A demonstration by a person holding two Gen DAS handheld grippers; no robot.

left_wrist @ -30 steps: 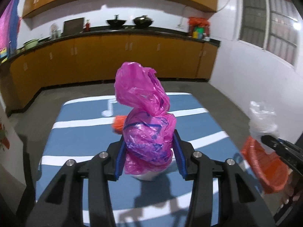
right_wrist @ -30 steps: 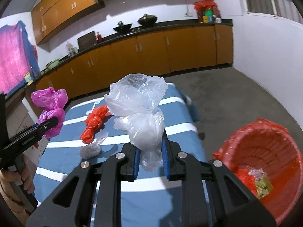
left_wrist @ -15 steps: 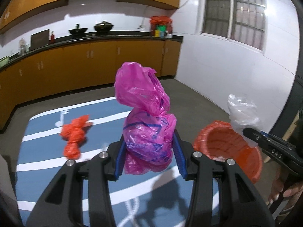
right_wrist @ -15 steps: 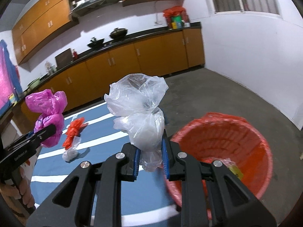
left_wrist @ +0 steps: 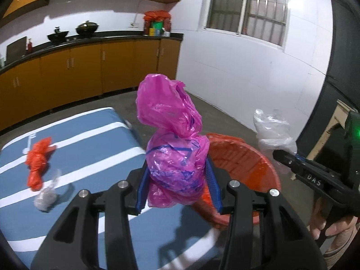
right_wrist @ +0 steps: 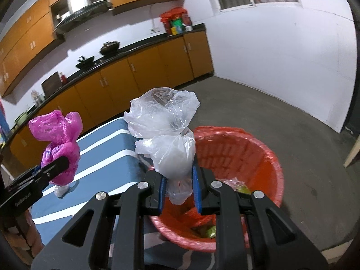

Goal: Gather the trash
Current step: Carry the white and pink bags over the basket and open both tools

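Note:
My left gripper (left_wrist: 177, 186) is shut on a knotted pink trash bag (left_wrist: 173, 148), held upright near the table's right edge. The pink trash bag (right_wrist: 59, 150) also shows at the left of the right wrist view. My right gripper (right_wrist: 178, 191) is shut on a clear plastic bag (right_wrist: 166, 139), held over the near rim of the red bin (right_wrist: 238, 157). In the left wrist view the red bin (left_wrist: 243, 159) sits behind the pink bag, and the clear bag (left_wrist: 272, 132) hangs beyond it. A knotted red bag (left_wrist: 37, 162) and a small grey wad (left_wrist: 46, 199) lie on the table.
The table wears a blue cloth with white stripes (left_wrist: 94, 157). The bin (right_wrist: 267, 186) is lined in red and holds some trash. Orange cabinets (right_wrist: 144, 72) with pots on the counter line the far wall. Bare concrete floor (right_wrist: 281, 112) spreads beyond the bin.
Both grippers have swung to the right, from over the table toward the red bin, each keeping its bag. The bin now fills the lower right wrist view.

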